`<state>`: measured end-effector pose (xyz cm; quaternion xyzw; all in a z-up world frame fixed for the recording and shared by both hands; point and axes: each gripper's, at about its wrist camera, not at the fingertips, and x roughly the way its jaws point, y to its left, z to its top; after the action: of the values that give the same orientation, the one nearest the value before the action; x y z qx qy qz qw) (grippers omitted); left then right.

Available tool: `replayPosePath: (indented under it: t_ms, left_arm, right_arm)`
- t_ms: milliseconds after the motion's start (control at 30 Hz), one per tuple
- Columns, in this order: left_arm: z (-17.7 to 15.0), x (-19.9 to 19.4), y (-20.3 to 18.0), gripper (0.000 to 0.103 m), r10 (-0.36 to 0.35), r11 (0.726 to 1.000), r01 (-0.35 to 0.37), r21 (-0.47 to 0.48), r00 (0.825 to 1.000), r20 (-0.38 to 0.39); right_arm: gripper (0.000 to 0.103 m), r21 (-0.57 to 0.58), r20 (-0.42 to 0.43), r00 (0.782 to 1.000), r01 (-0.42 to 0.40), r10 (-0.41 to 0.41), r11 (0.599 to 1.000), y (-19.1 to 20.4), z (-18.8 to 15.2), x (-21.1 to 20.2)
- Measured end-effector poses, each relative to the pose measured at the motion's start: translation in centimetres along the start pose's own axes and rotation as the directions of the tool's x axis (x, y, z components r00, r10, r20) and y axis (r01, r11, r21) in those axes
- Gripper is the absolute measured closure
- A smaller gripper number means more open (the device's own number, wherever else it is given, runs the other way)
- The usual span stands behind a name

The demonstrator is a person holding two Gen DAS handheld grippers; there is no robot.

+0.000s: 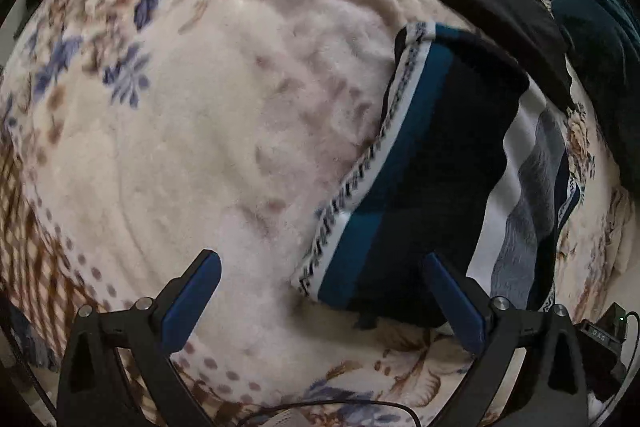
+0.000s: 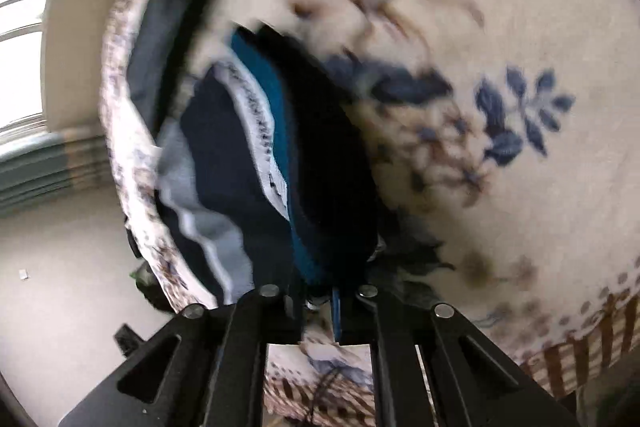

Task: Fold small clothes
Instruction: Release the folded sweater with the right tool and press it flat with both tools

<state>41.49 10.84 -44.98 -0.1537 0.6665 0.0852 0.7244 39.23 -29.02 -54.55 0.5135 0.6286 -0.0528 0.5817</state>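
The left gripper (image 1: 320, 303) hangs with its blue fingers (image 1: 192, 303) spread wide and nothing between them, low over a fleecy cream blanket (image 1: 180, 147) printed with blue and brown flowers. Leftward of it the blanket runs broad and bare out to a brown checked border at the near left edge, so there is plenty of open room on that side. Just beyond its right finger lies the folded garment (image 1: 436, 163), dark navy with a teal stripe and a patterned white waistband along its left edge; its near corner sits between the two fingertips' line without touching either. Under its right side shows a second piece in white, grey and navy stripes (image 1: 528, 195). Farther off to the right a flat black cloth (image 1: 500, 15) lies near the blanket's far edge, and past it a heap of dark teal fabric (image 1: 592, 27).

The right gripper (image 2: 320, 301) is clenched on the navy garment's (image 2: 328, 167) near hem, the cloth bunching up out of its closed fingers. That view is smeared with blur. To its left the blanket's edge drops away to a pale floor (image 2: 68, 287) and a bright window (image 2: 24, 39)
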Motion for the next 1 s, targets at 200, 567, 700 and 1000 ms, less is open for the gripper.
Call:
replayPosePath:
  t_ms: [200, 567, 700, 1000]
  left_arm:
    - [6.1, -2.1, -4.9, 0.000, 0.031, 0.982, -0.060, 0.180, 0.987, 0.159]
    - [13.7, 2.2, -10.6, 0.000, 0.129, 0.909, -0.216, 0.356, 0.959, 0.251]
    - [14.4, 3.3, -10.5, 0.000, 0.132, 0.914, -0.211, 0.346, 0.962, 0.237]
    - [15.2, 4.2, -9.2, 0.000, 0.126, 0.943, -0.179, 0.281, 0.972, 0.199]
  right_arm:
    - [0.054, -0.071, 0.081, 0.988, 0.133, -0.128, 0.989, 0.9, 3.1, -2.9]
    - [0.045, -0.675, 0.151, 0.943, 0.317, -0.296, 0.666, 18.6, 10.9, 4.0]
    - [0.045, -0.747, 0.201, 0.920, 0.367, -0.337, 0.555, 21.3, 10.7, 5.5]
    - [0.044, -0.840, -0.039, 0.937, 0.158, -0.348, 0.519, 26.9, 11.1, 11.0]
